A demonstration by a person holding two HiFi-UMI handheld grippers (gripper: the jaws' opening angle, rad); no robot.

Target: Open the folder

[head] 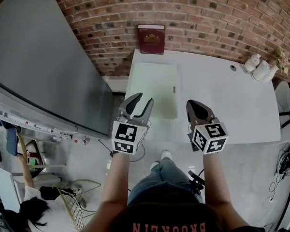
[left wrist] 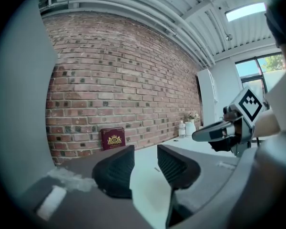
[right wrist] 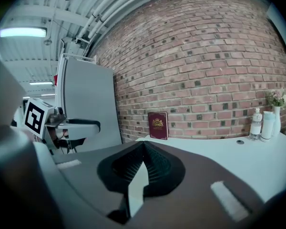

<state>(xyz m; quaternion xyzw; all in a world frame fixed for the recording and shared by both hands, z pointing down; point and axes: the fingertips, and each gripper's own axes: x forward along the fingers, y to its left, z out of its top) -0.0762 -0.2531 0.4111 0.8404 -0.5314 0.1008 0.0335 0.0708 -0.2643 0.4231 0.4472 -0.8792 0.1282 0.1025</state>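
**Approach step: folder untouched**

Centre-left of the frame, your left gripper [head: 142, 101] has its fingers apart and empty. The pale green folder [head: 153, 83] lies flat mid-frame, apparently closed. Your right gripper [head: 194, 103] has its fingers together and empty. Next, likely: lower and catch the cover's edge.

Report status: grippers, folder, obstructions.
Left gripper open, right gripper shut, both empty. Folder flat on table, untouched. Nothing in the way; red book stands beyond, at wall.

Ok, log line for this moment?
left gripper: open, empty | right gripper: shut, empty | folder: flat on table, no gripper on it
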